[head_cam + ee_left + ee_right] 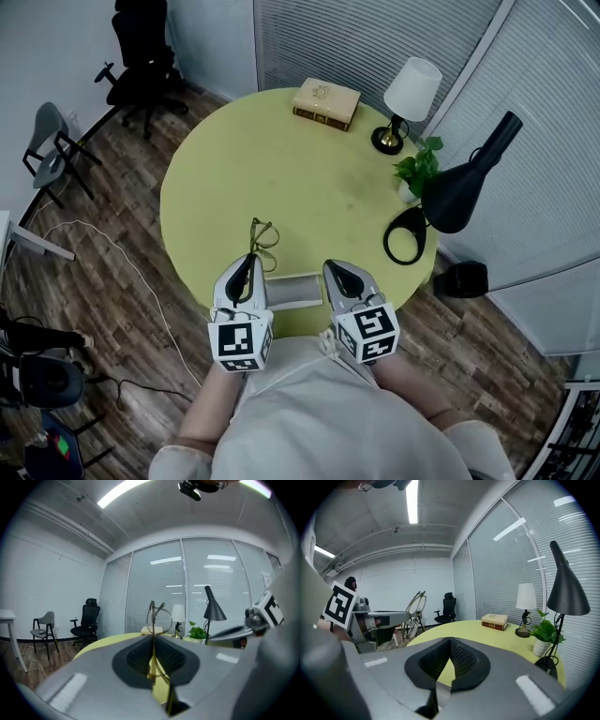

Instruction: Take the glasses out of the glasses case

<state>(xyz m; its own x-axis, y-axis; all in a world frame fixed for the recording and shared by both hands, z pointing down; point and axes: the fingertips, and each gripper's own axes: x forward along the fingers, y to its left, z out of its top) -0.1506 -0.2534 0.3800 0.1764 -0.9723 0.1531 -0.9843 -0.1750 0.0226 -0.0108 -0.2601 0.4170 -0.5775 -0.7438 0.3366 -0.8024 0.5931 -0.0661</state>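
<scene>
The gold wire-framed glasses (263, 234) hang in the air over the near part of the round yellow-green table (281, 178). My left gripper (251, 258) is shut on one thin temple arm. In the left gripper view the lenses (157, 617) stick up beyond the closed pads (140, 656). The silver glasses case (295, 291) sits between the two grippers at the table's near edge. My right gripper (330, 267) is beside the case, its jaws shut (450, 641). A grey sliver shows low in their gap; I cannot tell if it is gripped. The glasses (417, 604) also show at left there.
At the far side of the table lie a tan book (326, 102) and a small white-shaded lamp (409, 98). A potted plant (417, 172) and a black desk lamp (459, 192) stand at the right edge. Office chairs (141, 56) stand on the wooden floor at left.
</scene>
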